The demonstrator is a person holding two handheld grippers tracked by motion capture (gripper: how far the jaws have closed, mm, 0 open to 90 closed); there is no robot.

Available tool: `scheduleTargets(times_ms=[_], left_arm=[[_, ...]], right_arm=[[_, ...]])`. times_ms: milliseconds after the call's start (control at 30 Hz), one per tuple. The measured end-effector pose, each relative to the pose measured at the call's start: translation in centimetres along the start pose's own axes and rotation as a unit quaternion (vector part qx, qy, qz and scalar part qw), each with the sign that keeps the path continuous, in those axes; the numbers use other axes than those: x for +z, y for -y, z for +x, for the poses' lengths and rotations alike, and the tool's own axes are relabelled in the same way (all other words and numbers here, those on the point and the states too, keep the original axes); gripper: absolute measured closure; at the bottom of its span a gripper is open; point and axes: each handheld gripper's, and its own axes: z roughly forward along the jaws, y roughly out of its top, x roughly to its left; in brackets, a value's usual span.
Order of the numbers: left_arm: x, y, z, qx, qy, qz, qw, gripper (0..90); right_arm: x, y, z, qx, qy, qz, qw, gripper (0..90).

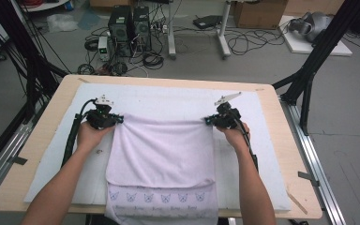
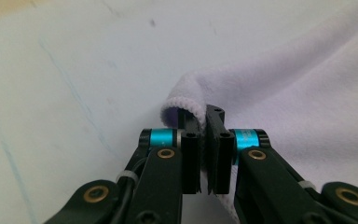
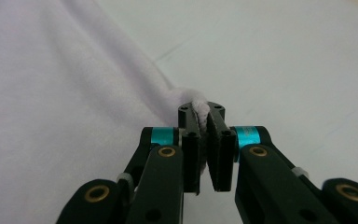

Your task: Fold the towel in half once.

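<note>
A pale lilac towel (image 1: 161,154) lies folded on the white mat (image 1: 267,136), its cat-face printed hem hanging over the table's near edge. My left gripper (image 1: 117,119) is shut on the towel's far left corner. In the left gripper view the hemmed corner (image 2: 182,100) is pinched between the jaws of the left gripper (image 2: 204,116). My right gripper (image 1: 207,121) is shut on the far right corner. The right gripper view shows the rolled towel edge (image 3: 199,105) clamped in the right gripper (image 3: 201,114). Both corners sit low over the mat.
The mat covers a light wooden table (image 1: 288,154). Black frame legs (image 1: 309,70) stand at the right and left of the table. Computers (image 1: 129,26), cables and boxes are on the floor beyond the far edge.
</note>
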Motion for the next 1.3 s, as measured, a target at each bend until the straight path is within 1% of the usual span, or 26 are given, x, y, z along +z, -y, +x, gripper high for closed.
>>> scheduleTargets(times_ms=[33,67,100,133,167,200,267,300,333,367,400,433,467,567,600,633,667,700,767,867,900,967,1067,1167,1267,1300], left_arm=[[-0.8,-1.9,0.4,0.003,-0.017,-0.020,0.9996,85.7],[-0.8,-1.9,0.4,0.003,-0.017,-0.020,0.9996,85.7],[-1.9,-4.2,1.0,0.001,-0.022,-0.043,0.9988,85.7],[-1.9,-4.2,1.0,0.001,-0.022,-0.043,0.9988,85.7],[-3.0,-6.5,1.3,0.010,-0.035,-0.060,0.9976,85.7],[-3.0,-6.5,1.3,0.010,-0.035,-0.060,0.9976,85.6],[-3.8,-8.3,1.7,0.013,-0.042,-0.072,0.9964,84.0],[-3.8,-8.8,2.0,0.007,-0.048,-0.070,0.9964,78.0],[-3.8,-9.0,2.2,0.002,-0.064,-0.065,0.9959,78.0],[-3.5,-8.5,2.7,-0.008,-0.060,-0.052,0.9968,65.3],[-3.5,-8.5,2.7,-0.008,-0.060,-0.052,0.9968,62.6],[-3.3,-7.3,3.0,-0.009,-0.055,-0.046,0.9974,60.9],[-3.3,-7.3,3.0,-0.009,-0.055,-0.046,0.9974,60.7],[-2.8,-5.1,3.0,-0.014,-0.040,-0.032,0.9986,57.8],[-2.6,-4.4,2.8,-0.013,-0.033,-0.028,0.9990,57.8],[-2.5,-3.0,2.4,-0.012,-0.021,-0.028,0.9993,56.8],[-2.5,-2.4,2.1,-0.009,-0.014,-0.028,0.9995,56.1],[-2.5,-2.4,2.1,-0.009,-0.014,-0.028,0.9995,55.8],[-2.7,-0.9,1.0,0.005,0.003,-0.028,0.9996,55.8],[-2.9,0.0,0.2,0.009,0.013,-0.031,0.9994,55.7],[-3.1,0.3,-0.2,0.015,0.018,-0.029,0.9993,55.8],[-3.5,1.2,-1.2,0.027,0.028,-0.033,0.9987,56.9],[-4.0,2.5,-2.4,0.035,0.044,-0.036,0.9978,56.8],[-4.9,4.0,-3.1,0.039,0.056,-0.040,0.9969,57.6],[-5.4,4.6,-3.4,0.038,0.065,-0.046,0.9961,59.0],[-5.6,4.9,-3.5,0.039,0.066,-0.046,0.9960,59.2]], right_arm=[[-1.1,-1.5,-0.5,-0.008,0.021,-0.009,0.9997,85.9],[-1.1,-1.5,-0.5,-0.008,0.021,-0.009,0.9997,85.9],[-2.4,-3.2,-0.8,-0.014,0.041,-0.021,0.9988,85.9],[-2.4,-3.2,-0.8,-0.014,0.041,-0.021,0.9988,85.9],[-3.6,-5.0,-1.3,-0.016,0.052,-0.033,0.9980,86.0],[-3.6,-5.0,-1.3,-0.016,0.052,-0.033,0.9980,86.0],[-4.9,-7.3,-2.1,-0.020,0.065,-0.053,0.9963,84.8],[-5.0,-7.7,-2.3,-0.017,0.070,-0.058,0.9957,78.5],[-5.0,-7.7,-2.3,-0.017,0.070,-0.058,0.9957,78.5],[-4.6,-7.7,-2.9,-0.002,0.074,-0.055,0.9957,63.6],[-4.6,-7.7,-2.9,-0.002,0.074,-0.055,0.9957,63.6],[-3.8,-6.9,-3.3,0.013,0.062,-0.043,0.9971,56.0],[-3.8,-6.9,-3.3,0.013,0.062,-0.043,0.9971,56.0],[-2.4,-4.4,-2.7,0.016,0.044,-0.026,0.9986,51.9],[-2.4,-4.4,-2.7,0.016,0.044,-0.026,0.9986,51.9],[-1.8,-3.5,-2.4,0.030,0.022,-0.005,0.9993,47.2],[-1.7,-3.2,-2.1,0.035,0.009,0.006,0.9993,46.9],[-1.7,-3.2,-2.1,0.035,0.009,0.006,0.9993,46.9],[-1.8,-1.9,-0.3,0.000,0.012,-0.010,0.9999,49.6],[-1.7,-1.2,0.7,-0.005,-0.003,-0.011,0.9999,49.5],[-1.7,-0.4,1.8,-0.009,-0.010,-0.012,0.9998,50.1],[-1.8,0.4,2.7,-0.015,-0.021,-0.019,0.9995,53.0],[-2.0,1.3,3.6,-0.017,-0.019,-0.022,0.9994,53.8],[-2.3,3.1,4.8,-0.020,-0.039,-0.024,0.9987,56.1],[-2.5,3.9,5.2,-0.019,-0.046,-0.027,0.9984,56.6],[-2.7,4.3,5.5,-0.015,-0.061,-0.014,0.9979,56.4]])
